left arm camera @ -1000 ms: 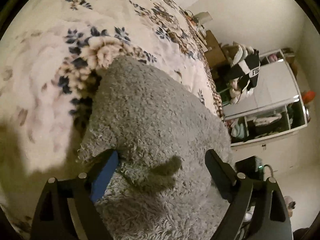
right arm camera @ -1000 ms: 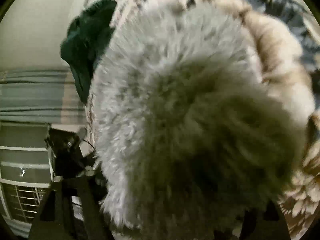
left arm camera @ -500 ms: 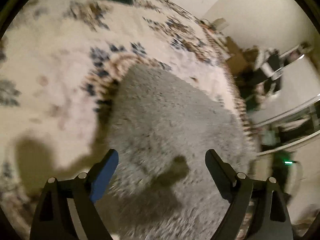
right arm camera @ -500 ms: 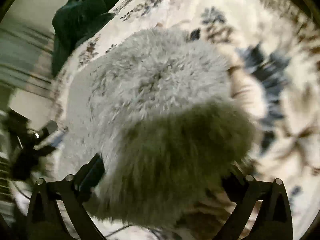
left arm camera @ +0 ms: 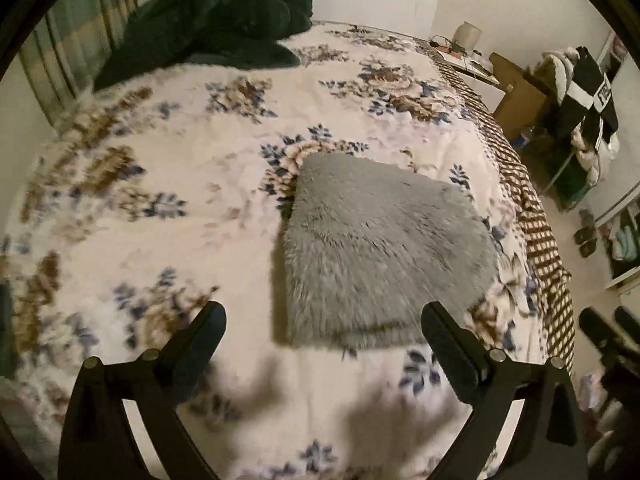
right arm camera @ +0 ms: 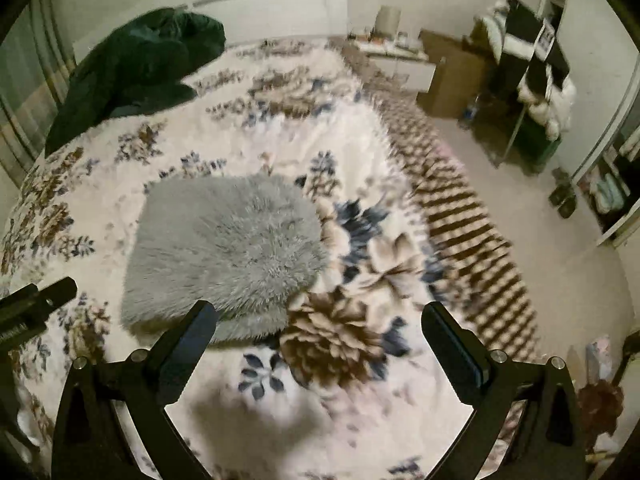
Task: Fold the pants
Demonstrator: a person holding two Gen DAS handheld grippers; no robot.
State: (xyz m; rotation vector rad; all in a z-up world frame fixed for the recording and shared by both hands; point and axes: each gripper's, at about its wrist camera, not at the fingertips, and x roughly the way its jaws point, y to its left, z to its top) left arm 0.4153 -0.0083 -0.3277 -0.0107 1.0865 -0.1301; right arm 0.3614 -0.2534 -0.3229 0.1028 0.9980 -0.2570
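The grey fluffy pants [left arm camera: 380, 248] lie folded into a thick, roughly square stack on the floral bedspread [left arm camera: 168, 184]. They also show in the right wrist view [right arm camera: 224, 248]. My left gripper [left arm camera: 320, 344] is open and empty, held above the bed just short of the stack's near edge. My right gripper [right arm camera: 318, 344] is open and empty, above the bed to the right of the stack. Neither touches the pants.
A dark green blanket [left arm camera: 216, 24] is heaped at the far left of the bed. The bed's right edge [right arm camera: 472, 240] drops to the floor. A bedside table [right arm camera: 400, 64], a cardboard box [right arm camera: 448, 80] and a clothes-laden rack [right arm camera: 532, 80] stand beyond.
Both grippers have pulled back and up from the pants, which filled both views before. The folded stack now lies free on the bed.
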